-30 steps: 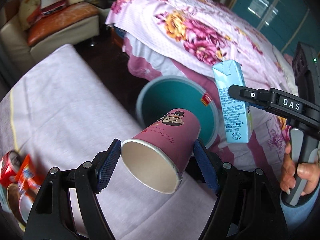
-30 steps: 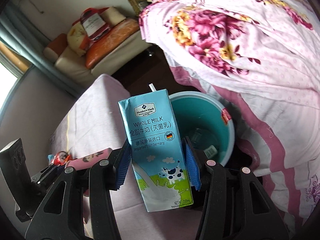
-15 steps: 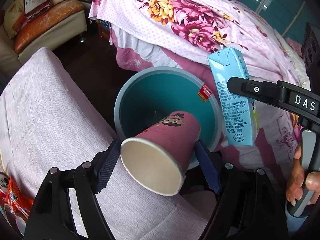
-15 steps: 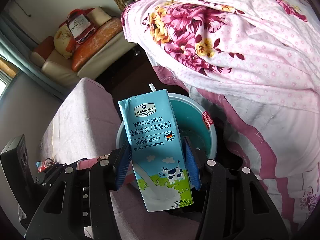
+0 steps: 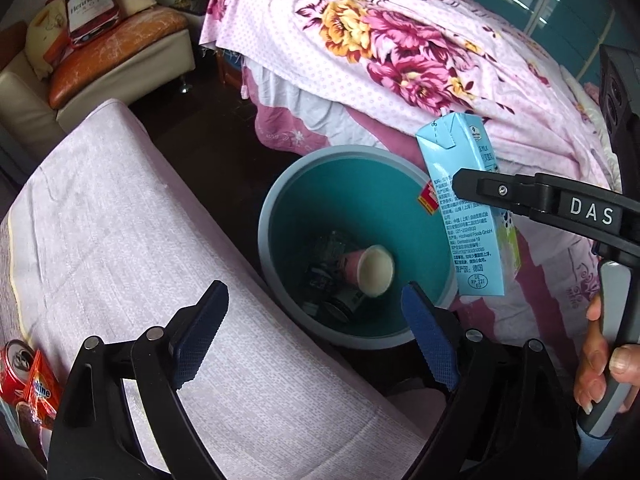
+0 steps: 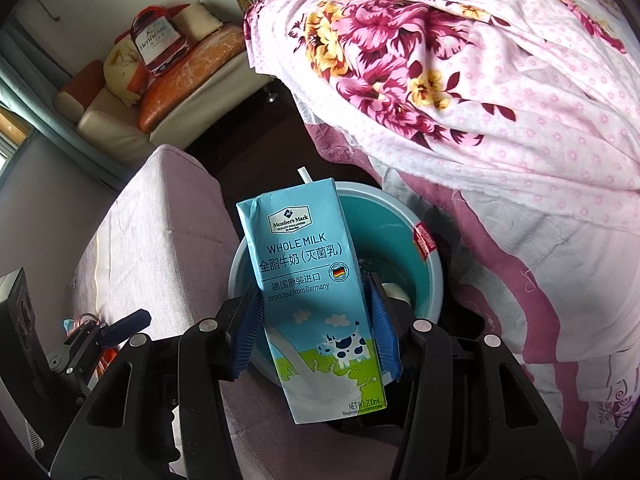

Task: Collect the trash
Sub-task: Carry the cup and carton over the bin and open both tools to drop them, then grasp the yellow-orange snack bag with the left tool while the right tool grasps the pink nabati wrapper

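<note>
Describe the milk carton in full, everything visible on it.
The milk carton is a light-blue box of printed paperboard, labelled Member's Mark whole milk, with a cow, a milk splash and green grass near its base. A white straw pokes from its top. It stands roughly upright, clamped on both narrow sides by the right gripper, above the teal bin, nothing else touching it.

Trash bin [image 6: 430,280]: from my right wrist view, its near half sits behind the milk carton [image 6: 316,288].
Bin contents [image 5: 332,280]: dark items under the pink paper cup [image 5: 370,270], too murky for me to name.
Red can [image 5: 14,368] and orange packet [image 5: 40,392]: cut off at the left wrist view's edge.
Carton's small print [image 5: 466,240]: illegible to me.
</note>
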`<state>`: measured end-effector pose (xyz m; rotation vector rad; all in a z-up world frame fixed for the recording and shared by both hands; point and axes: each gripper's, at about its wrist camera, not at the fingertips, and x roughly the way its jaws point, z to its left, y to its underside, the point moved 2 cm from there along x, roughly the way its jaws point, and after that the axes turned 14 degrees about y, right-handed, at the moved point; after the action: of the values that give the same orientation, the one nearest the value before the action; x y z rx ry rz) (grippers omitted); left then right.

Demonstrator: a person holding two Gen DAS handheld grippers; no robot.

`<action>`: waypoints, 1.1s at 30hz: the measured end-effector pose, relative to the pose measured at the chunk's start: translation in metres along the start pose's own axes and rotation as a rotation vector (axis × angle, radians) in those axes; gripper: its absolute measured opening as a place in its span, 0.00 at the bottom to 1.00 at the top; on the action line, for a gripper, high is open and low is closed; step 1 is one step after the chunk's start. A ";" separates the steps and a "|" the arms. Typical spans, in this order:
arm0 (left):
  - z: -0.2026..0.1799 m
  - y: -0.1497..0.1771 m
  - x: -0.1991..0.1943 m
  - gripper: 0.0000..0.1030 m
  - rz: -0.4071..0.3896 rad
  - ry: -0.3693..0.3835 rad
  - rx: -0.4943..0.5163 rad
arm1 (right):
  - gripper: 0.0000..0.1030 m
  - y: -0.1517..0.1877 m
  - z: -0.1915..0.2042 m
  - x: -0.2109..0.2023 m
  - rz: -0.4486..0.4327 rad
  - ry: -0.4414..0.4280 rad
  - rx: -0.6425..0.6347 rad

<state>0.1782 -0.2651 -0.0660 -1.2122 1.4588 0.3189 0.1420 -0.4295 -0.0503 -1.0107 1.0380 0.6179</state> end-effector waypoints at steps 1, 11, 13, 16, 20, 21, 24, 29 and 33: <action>0.002 0.001 -0.001 0.86 -0.001 0.001 -0.005 | 0.47 0.000 0.002 0.000 0.001 0.001 -0.002; 0.014 0.010 -0.014 0.86 -0.019 0.014 -0.045 | 0.67 0.001 0.017 -0.006 -0.003 0.021 -0.018; 0.017 0.013 -0.019 0.86 -0.028 0.018 -0.054 | 0.72 0.001 0.019 -0.008 0.001 0.023 -0.020; 0.021 0.019 -0.029 0.86 -0.045 0.022 -0.070 | 0.72 0.004 0.025 -0.012 -0.003 0.027 -0.026; 0.032 0.031 -0.046 0.86 -0.070 0.024 -0.101 | 0.76 0.011 0.038 -0.019 -0.003 0.031 -0.049; 0.035 0.035 -0.050 0.86 -0.075 0.024 -0.109 | 0.76 0.012 0.041 -0.020 -0.002 0.030 -0.057; 0.047 0.048 -0.064 0.86 -0.093 0.019 -0.144 | 0.76 0.018 0.053 -0.024 0.000 0.024 -0.084; 0.068 0.074 -0.093 0.86 -0.131 0.005 -0.204 | 0.76 0.031 0.080 -0.034 0.013 0.001 -0.129; 0.083 0.095 -0.115 0.86 -0.163 -0.008 -0.242 | 0.76 0.044 0.105 -0.041 0.020 -0.016 -0.179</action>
<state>0.1281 -0.1053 -0.0331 -1.5129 1.3318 0.3962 0.1322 -0.3151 -0.0140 -1.1503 0.9922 0.7443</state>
